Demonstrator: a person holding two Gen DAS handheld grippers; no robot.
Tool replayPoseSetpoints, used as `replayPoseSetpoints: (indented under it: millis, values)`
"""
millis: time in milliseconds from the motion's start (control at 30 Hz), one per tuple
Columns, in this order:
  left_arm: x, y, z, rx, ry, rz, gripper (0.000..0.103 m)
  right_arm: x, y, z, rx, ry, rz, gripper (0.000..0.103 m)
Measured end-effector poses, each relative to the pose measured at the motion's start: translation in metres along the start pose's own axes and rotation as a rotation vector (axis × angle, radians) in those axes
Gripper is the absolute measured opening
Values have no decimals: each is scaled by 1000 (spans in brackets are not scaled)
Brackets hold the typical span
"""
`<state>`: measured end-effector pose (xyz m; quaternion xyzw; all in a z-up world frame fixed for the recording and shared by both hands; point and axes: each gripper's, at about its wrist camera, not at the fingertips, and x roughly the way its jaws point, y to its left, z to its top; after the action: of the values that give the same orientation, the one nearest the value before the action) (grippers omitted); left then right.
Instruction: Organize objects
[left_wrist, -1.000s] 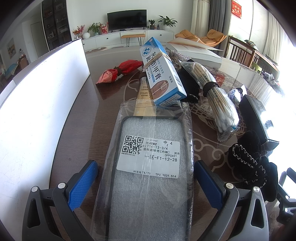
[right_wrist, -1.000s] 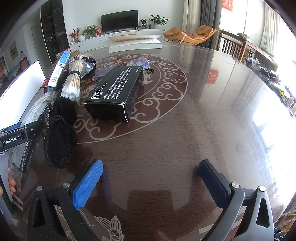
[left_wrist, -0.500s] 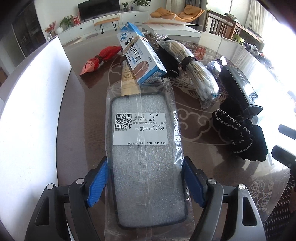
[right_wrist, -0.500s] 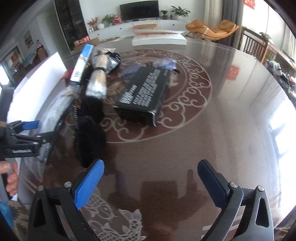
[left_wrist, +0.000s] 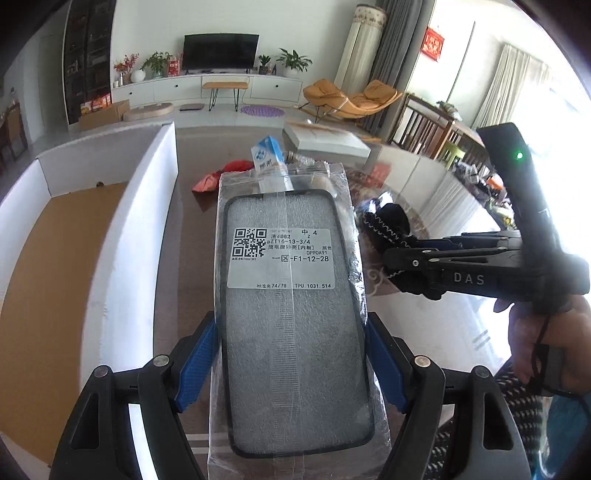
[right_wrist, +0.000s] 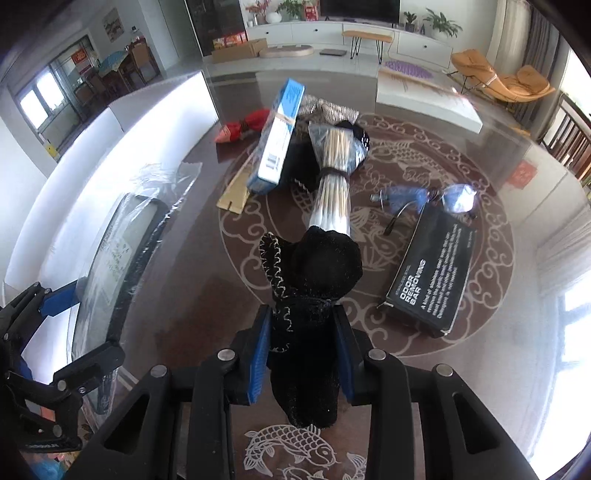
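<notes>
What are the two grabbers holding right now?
Left gripper: jaws shut on the clear-bagged black-rimmed phone case.
Right gripper: jaws just closed on the black knitted cloth with pale stitching.

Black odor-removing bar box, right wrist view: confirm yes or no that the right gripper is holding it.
No. The black box lies on the table, while the right gripper is clamped on a black knitted item.

Bagged phone case (left_wrist: 291, 332) clamped between blue pads (left_wrist: 195, 365) of left gripper (left_wrist: 291, 363), label ahead of jaws; white box (left_wrist: 147, 221) seen left, right gripper (left_wrist: 406, 258) right.
</notes>
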<state>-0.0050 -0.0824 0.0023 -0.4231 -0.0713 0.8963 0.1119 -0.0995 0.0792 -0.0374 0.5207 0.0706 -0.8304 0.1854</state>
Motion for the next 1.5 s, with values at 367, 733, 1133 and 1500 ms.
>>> replayPoseSetpoints:
  millis: [367,733,1133,1500]
  values:
    - [-124,144,1,-145,-164,383,75,-64,189,74,-175,-156,353,32]
    - [-75,155,-27,-134,-39,531,77,-31,230,57,-156,-163,326,93]
    - [7,-46,-12,81,21,23,103,-7,5,-64,126,-208,-231,101]
    - [138,-50,-17,88,123,152,103,23,-66,-102,278,-152,-317,101]
